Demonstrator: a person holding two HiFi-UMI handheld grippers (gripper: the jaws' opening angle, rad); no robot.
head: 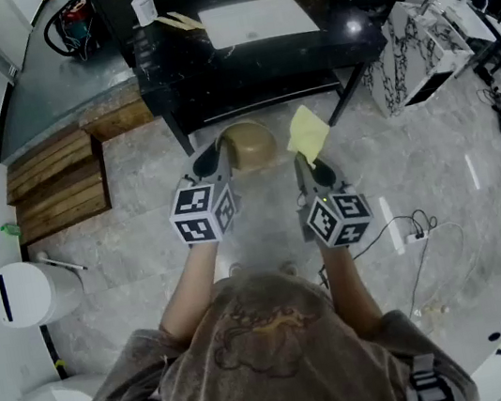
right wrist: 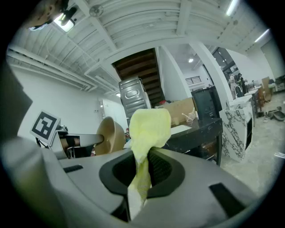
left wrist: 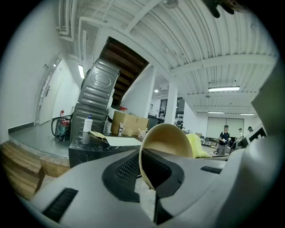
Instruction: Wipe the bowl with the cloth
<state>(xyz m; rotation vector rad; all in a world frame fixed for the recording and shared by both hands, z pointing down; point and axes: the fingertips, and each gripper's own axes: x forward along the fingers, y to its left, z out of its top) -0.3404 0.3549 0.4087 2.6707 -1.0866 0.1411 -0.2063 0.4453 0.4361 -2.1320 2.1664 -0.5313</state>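
Note:
My left gripper [head: 217, 158] is shut on the rim of a tan bowl [head: 249, 144], held in the air in front of the black table. In the left gripper view the bowl [left wrist: 169, 144] stands on edge between the jaws, its hollow facing right. My right gripper [head: 314, 171] is shut on a yellow cloth [head: 307, 134], which sticks up just right of the bowl. In the right gripper view the cloth [right wrist: 147, 131] rises from the jaws, with the bowl [right wrist: 111, 134] to its left. Cloth and bowl are close but apart.
A black table [head: 237, 64] stands ahead with a white sheet [head: 259, 21] and a white bottle [head: 143, 7] on it. Wooden pallets [head: 56, 184] lie at the left, a marbled white box [head: 416, 53] at the right. Cables [head: 419, 238] trail on the stone floor.

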